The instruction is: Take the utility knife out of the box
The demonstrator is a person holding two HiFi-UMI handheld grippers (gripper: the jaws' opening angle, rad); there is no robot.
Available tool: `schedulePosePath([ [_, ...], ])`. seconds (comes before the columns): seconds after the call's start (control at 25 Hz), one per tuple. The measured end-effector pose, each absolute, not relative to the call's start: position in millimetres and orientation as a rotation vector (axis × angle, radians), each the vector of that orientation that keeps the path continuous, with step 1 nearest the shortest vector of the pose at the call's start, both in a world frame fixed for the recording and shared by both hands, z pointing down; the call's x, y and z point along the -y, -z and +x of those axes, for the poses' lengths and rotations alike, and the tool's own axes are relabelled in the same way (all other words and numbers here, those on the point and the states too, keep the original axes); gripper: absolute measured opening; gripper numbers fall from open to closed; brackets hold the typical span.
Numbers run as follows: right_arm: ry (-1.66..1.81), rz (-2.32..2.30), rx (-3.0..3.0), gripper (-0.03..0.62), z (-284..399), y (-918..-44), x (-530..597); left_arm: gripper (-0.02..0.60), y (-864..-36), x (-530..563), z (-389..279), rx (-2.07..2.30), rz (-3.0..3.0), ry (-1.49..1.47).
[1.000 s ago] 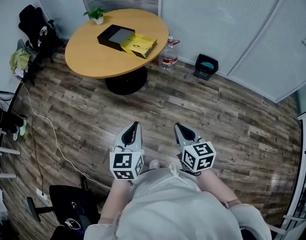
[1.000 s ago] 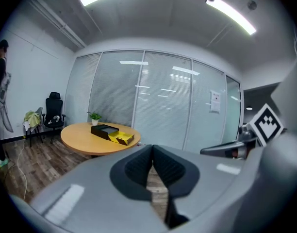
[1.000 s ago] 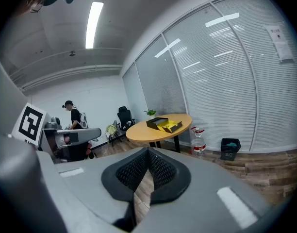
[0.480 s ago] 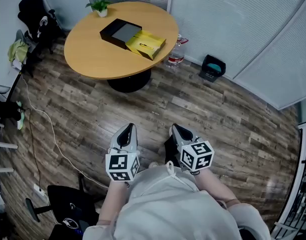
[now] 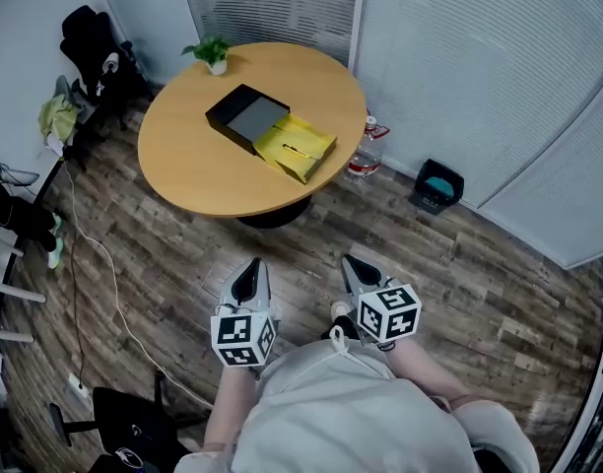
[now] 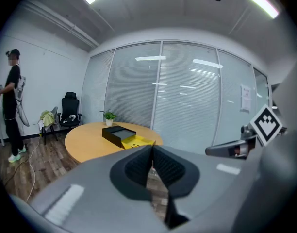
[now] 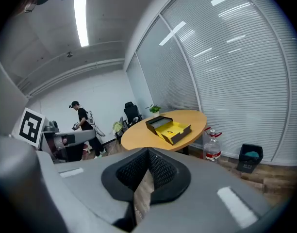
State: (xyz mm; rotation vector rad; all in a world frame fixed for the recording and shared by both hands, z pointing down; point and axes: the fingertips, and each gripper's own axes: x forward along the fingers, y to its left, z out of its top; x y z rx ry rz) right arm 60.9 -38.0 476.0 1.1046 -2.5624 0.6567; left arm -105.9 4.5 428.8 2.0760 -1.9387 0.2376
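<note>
Both claws empty, well short of the desk.
The left claw (image 5: pixel 250 268) and right claw (image 5: pixel 353 264) are each pressed together on nothing, above the wood-plank floor (image 5: pixel 183 264). Far ahead, the open black cardboard box (image 5: pixel 244 116) sits on the round wooden desk (image 5: pixel 188 161); the utility knife (image 5: pixel 295 150) shows as a thin sliver in its yellow right half.

The person is walking toward the round table (image 5: pixel 188 170). The table and the open box (image 5: pixel 250 118) on it are drawing nearer and lower in the head view, and the left gripper (image 5: pixel 249 266) and right gripper (image 5: pixel 354 263) are approaching the table's edge.
</note>
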Motion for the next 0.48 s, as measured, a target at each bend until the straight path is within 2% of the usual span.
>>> schedulePosePath([
  [0.48,-0.568,0.947,2.576,0.000,97,-478,206,0.006,-440,149,-52,2.006,1.978,-0.232],
])
